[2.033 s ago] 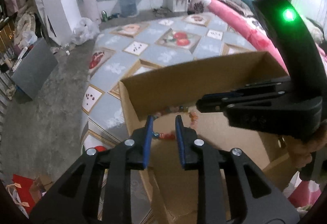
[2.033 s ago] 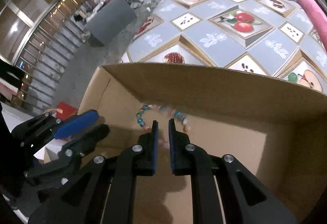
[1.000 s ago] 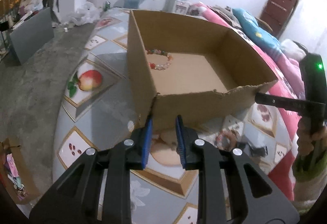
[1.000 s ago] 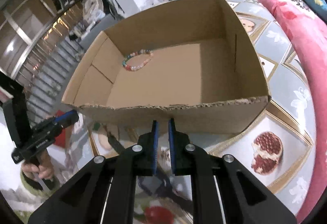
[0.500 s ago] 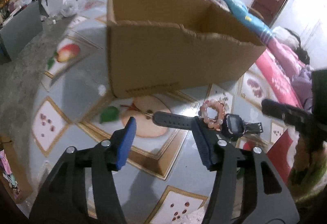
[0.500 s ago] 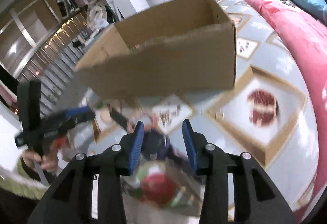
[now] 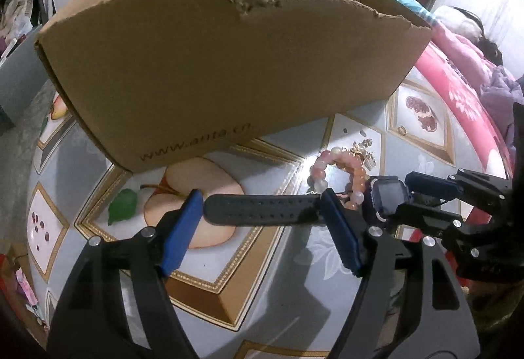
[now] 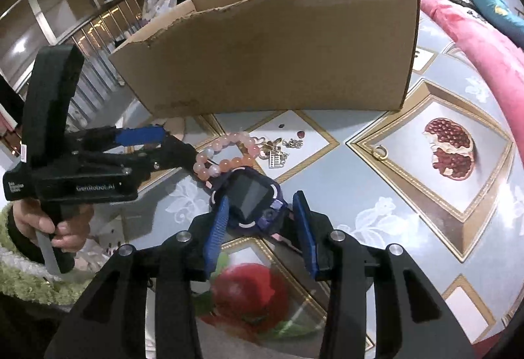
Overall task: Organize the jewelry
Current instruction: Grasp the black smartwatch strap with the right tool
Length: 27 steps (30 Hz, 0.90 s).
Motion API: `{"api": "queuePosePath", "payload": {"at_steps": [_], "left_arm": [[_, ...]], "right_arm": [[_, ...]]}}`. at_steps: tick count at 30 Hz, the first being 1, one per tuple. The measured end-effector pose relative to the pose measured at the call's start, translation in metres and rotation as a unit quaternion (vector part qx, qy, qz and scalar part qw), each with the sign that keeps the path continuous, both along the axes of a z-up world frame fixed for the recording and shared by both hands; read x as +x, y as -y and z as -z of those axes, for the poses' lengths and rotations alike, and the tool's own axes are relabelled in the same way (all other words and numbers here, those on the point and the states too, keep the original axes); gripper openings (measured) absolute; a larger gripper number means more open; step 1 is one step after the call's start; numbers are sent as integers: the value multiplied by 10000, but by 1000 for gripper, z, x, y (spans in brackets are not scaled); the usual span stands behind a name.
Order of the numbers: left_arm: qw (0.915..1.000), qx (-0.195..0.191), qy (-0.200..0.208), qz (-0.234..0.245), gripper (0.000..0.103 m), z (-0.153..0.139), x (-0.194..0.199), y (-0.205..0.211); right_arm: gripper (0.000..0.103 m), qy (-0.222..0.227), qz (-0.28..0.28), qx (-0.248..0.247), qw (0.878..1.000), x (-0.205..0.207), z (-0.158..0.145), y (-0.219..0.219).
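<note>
- Cluttered bedroom behind it all: pink bedding along one side, a water dispenser at the back, and a table [image 8: 465, 87] covered in a fruit-print cloth where everything's laid out.
- Main thing right now is the watch [image 8: 250, 195], a dark smartwatch lying flat on the cloth just in front of the cardboard box [image 8: 278, 54]. Its black strap [image 7: 262, 210] stretches off to the left.
- The right gripper [image 8: 260, 224] has its blue pads on either side of the watch face, spread a bit wider than the case. Looks to me like they aren't pressing on it yet, just bracketing it.
- The left gripper [image 7: 262, 224] is opening up, and the strap runs across the gap between its pads with room to spare on both sides.
- A pink bead bracelet [image 8: 226, 157] lies touching the watch on the box side, part of it looks tucked under the strap. Just past it is a small heap of gold charms [image 8: 278, 146], and a lone gold ring [image 8: 380, 152] farther right.
- My read: this is the pickup stage for the watch, both tongs lining up for a two-handed lift.
- Next move probably needs both to close together, right on the case, left on the strap, without snagging the bracelet, then up over the box's torn front edge.
</note>
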<state>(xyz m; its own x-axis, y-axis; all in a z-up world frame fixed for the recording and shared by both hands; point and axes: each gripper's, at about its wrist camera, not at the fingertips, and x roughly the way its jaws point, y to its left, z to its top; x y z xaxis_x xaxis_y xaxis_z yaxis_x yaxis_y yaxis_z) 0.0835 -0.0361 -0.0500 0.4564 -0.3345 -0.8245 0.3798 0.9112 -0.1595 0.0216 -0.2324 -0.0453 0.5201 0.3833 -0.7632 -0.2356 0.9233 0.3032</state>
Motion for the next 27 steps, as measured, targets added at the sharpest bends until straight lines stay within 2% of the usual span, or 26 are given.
{"api": "queuePosePath", "payload": {"at_steps": [4, 8, 10, 13, 15, 19, 22, 25, 27], "left_arm": [[9997, -157, -172, -111, 70, -2, -1, -5], [9973, -582, -405, -191, 71, -2, 0, -11], [9938, -915, -613, -120, 71, -2, -1, -10], [9923, -1027, -688, -122, 70, -3, -4, -4], [9919, -1038, -701, -230, 64, -3, -5, -5], [9863, -1348, -799, -524, 60, -4, -1, -14], [9830, -1496, -835, -658, 54, -4, 2, -22], [9802, -1605, -911, -721, 46, -2, 5, -25], [9778, -1709, -960, -733, 36, -1, 6, -25]], "right_arm": [[41, 52, -92, 52, 9999, 0, 3, 3], [41, 58, -116, 162, 9998, 0, 4, 4], [41, 78, -137, 144, 9998, 0, 3, 4], [41, 98, -150, 139, 9997, -1, 3, 4], [41, 115, -158, 119, 9997, -1, 3, 3], [41, 152, -204, 76, 9996, -2, 2, 4], [41, 163, -220, 77, 9996, -2, 2, 4], [41, 178, -222, 64, 9996, -2, 3, 4], [41, 188, -220, 55, 9996, -2, 3, 4]]}}
